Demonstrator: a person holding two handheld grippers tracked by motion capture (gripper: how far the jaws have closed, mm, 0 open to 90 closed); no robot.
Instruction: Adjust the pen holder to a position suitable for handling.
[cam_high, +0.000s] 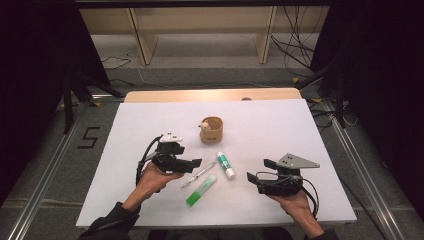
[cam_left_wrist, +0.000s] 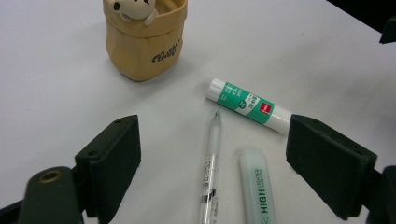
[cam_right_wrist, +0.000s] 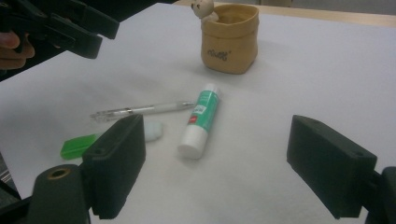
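A tan fabric pouch (cam_high: 211, 131) with a small bear figure on its rim stands upright near the middle of the white table (cam_high: 140, 120). In front of it lie a green-and-white glue stick (cam_high: 225, 165), a clear pen (cam_high: 198, 174) and a green highlighter (cam_high: 201, 190). My left gripper (cam_high: 196, 163) hovers just left of the pen, open. In the left gripper view its jaws (cam_left_wrist: 212, 128) frame the pen (cam_left_wrist: 211, 163) and highlighter (cam_left_wrist: 258, 191) without touching them, with the glue stick (cam_left_wrist: 247, 105) and pouch (cam_left_wrist: 145, 44) beyond. My right gripper (cam_high: 259, 170) is open at the right, nothing between its jaws (cam_right_wrist: 217, 126).
The white surface covers a wooden tabletop whose far edge (cam_high: 210, 95) shows behind it. Metal rails (cam_high: 45, 175) run along both sides on the floor. Cables (cam_high: 295, 45) and wooden furniture legs (cam_high: 142, 40) lie beyond the table.
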